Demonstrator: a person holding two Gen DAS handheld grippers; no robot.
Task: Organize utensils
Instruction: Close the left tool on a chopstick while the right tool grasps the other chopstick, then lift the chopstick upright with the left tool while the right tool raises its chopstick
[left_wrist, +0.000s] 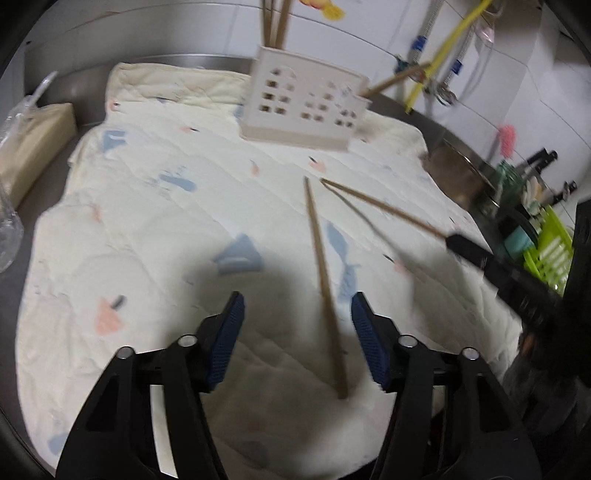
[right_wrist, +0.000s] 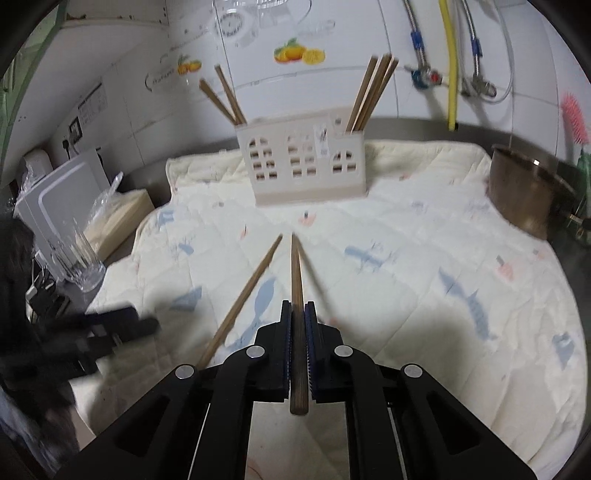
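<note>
On the quilt (right_wrist: 424, 229), I'm clenching a chopstick (right_wrist: 296, 280) in the right gripper (right_wrist: 297, 317), aiming at the holder (right_wrist: 301, 162) at twelve o'clock. The left gripper (left_wrist: 297, 314) is hanging released over, probably, the last loose stick (left_wrist: 325, 288).

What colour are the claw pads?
Dark blue, ribbed pads on black arms; clearest in the left wrist view, where the left claw is open.

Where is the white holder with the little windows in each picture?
Left wrist view: the white holder stands at the top middle, at the far end of the quilt, chopsticks sticking up from it.
Right wrist view: the white holder stands above the middle, straight ahead of the right gripper.
Shared landmark: the yellow hose on the wall beyond the holder.
</note>
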